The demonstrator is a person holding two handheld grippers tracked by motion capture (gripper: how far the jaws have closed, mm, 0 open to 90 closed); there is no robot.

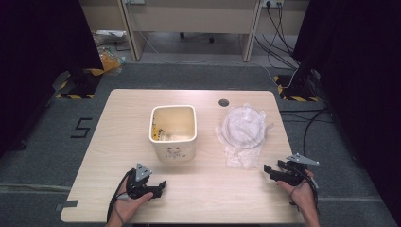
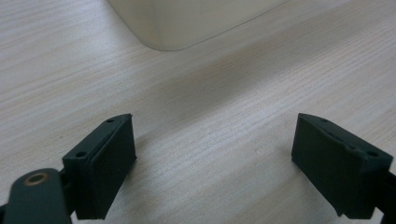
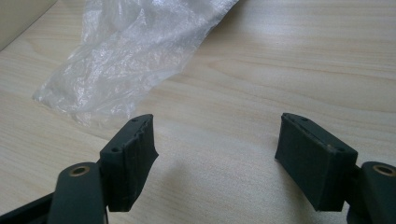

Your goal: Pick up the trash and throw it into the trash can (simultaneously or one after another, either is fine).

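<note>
The left gripper (image 1: pixel 158 187) rested low over the near left part of the tabletop (image 1: pixel 118 142), held in a hand (image 1: pixel 130 201) that came in from the bottom edge. In the left gripper view its jaws stood wide apart with bare wood between them, and the rounded lower corner of the bin (image 2: pixel 187 23) showed just ahead. The cream bin (image 1: pixel 173 132) stood upright near the middle of the tabletop, with some yellow scraps inside at its left wall. To its right lay a crumpled clear plastic bag (image 1: pixel 243 132), spread flat and apart from the bin. The right gripper (image 1: pixel 270 171) sat at the near right edge in the other hand (image 1: pixel 302 191), released, its jaws spread over bare wood. In the right gripper view the near end of the bag (image 3: pixel 126 60) lay just beyond the jaw on that view's left, not touching it.
</note>
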